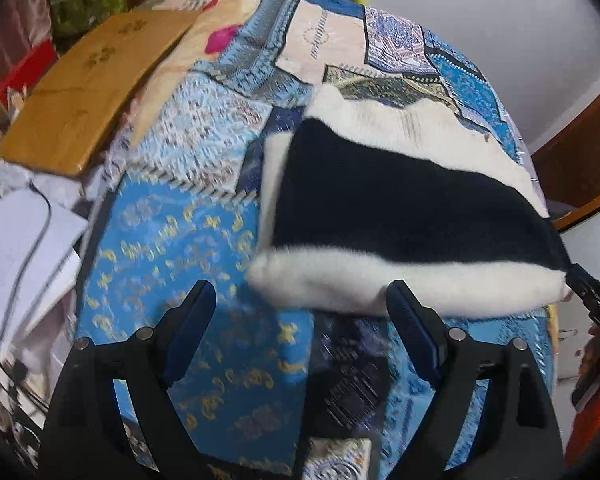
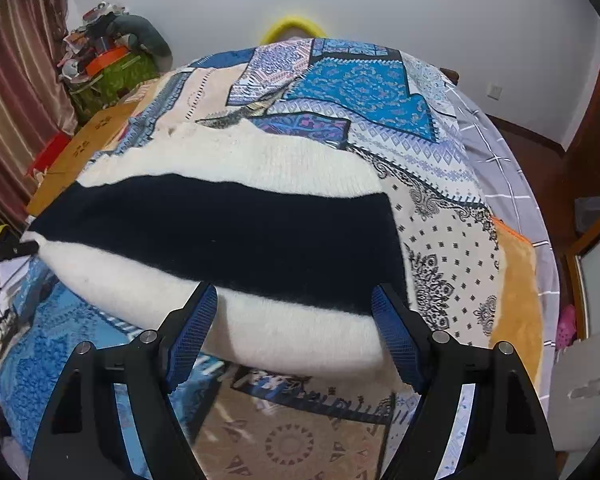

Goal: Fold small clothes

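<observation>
Garment: white-and-navy knit (image 2: 220, 240), folded flat on the patchwork bedspread (image 2: 360, 84).
Left gripper (image 1: 300, 308): jaws spread, nothing between, near the knit's near-left corner.
Right gripper (image 2: 294, 312): jaws spread astride the knit's near edge, not pinching.
Free room: bare bedspread left and front.
Surroundings: wooden board (image 1: 88, 88), white wall (image 2: 420, 8).

Fuzzy knit sweater (image 2: 220, 236) on smooth printed cotton bedspread (image 2: 364, 88); matt wooden board (image 1: 84, 88); textured rubbery fingers (image 2: 192, 328).
</observation>
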`<state>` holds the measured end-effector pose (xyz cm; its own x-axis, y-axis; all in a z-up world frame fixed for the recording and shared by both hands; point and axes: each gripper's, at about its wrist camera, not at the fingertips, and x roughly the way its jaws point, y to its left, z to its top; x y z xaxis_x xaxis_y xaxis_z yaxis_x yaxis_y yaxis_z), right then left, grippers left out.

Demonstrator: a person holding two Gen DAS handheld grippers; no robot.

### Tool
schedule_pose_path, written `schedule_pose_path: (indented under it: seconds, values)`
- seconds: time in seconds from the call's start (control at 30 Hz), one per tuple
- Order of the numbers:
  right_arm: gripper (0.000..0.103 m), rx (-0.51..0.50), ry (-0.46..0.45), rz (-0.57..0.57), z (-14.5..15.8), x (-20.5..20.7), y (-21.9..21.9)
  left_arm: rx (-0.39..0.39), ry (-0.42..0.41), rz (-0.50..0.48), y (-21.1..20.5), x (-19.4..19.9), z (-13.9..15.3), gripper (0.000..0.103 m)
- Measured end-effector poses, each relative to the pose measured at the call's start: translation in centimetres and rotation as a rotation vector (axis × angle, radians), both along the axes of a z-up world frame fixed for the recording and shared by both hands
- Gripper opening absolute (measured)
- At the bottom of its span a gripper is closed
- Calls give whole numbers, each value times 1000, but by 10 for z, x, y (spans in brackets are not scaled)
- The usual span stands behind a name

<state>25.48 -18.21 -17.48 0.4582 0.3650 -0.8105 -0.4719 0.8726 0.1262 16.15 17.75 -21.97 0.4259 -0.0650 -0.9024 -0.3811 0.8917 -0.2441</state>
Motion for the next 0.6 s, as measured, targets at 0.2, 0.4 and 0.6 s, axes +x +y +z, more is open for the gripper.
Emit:
schedule_pose_path:
  seconds: [0.2,0.4,0.6]
  values:
    - [77,18,-8,22,5,-5,14,-196,8,8,-9,-6,-12,87]
    - [77,20,13,41,-2,-7,24,-352,-1,5,-19,6,-21,87]
    - [77,26,33,42,-10,-8,27,-395,-3,49,-22,27,-30,87]
